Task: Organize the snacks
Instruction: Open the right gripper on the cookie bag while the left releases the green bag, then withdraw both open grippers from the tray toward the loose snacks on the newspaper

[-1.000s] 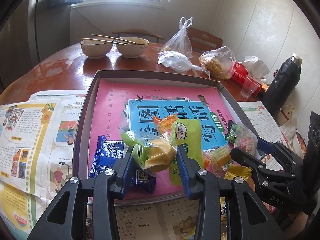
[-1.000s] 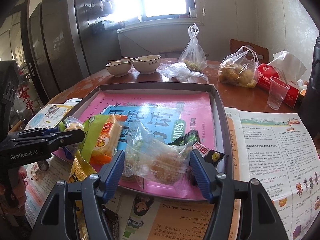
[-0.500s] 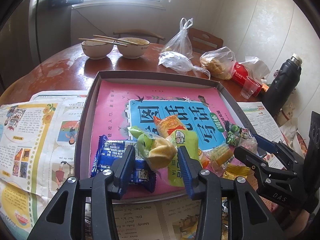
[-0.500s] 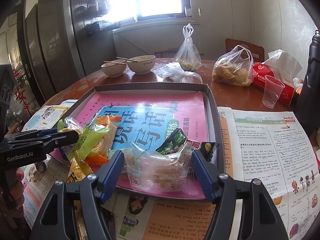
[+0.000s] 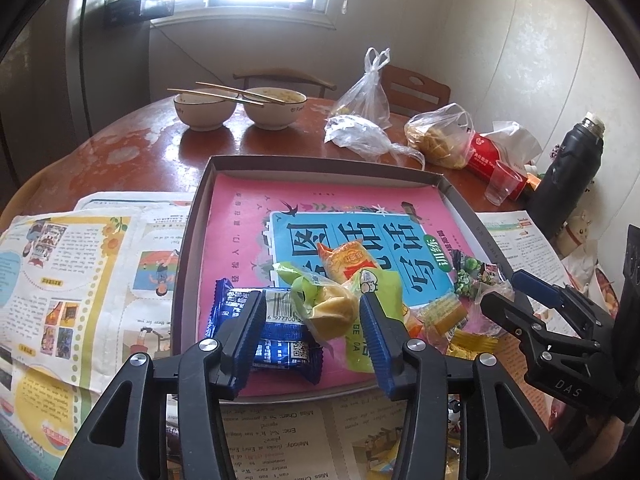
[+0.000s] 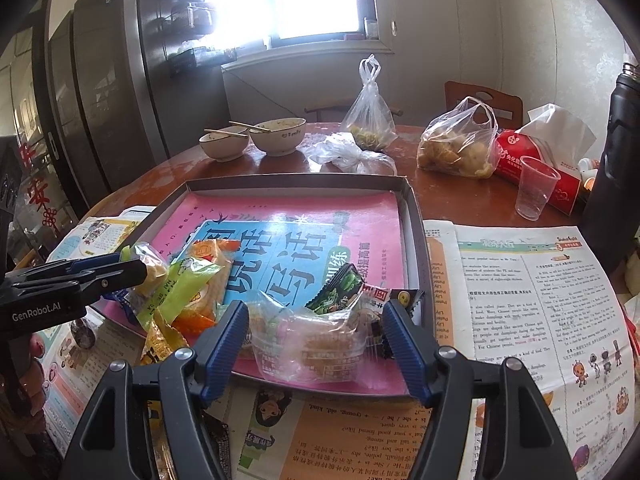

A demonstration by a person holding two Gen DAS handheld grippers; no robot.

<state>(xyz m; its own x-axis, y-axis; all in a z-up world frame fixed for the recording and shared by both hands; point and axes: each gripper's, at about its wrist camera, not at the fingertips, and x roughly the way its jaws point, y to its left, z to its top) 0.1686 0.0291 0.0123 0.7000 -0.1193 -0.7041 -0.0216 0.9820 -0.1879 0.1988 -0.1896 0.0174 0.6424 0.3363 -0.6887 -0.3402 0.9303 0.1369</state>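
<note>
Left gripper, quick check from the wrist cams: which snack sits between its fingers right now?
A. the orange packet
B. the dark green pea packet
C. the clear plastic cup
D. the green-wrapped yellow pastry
D: in the left wrist view the green-wrapped yellow pastry lies between the blue pads of the left gripper, whose jaws have just been opening and stand clear of it, on the blue wrapped snack inside the tray.

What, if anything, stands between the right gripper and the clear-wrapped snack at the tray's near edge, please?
Nothing visible does: the clear-wrapped snack lies between the right gripper's jaws, on the tray; a dark green packet lies just behind it, not in the way.
</note>
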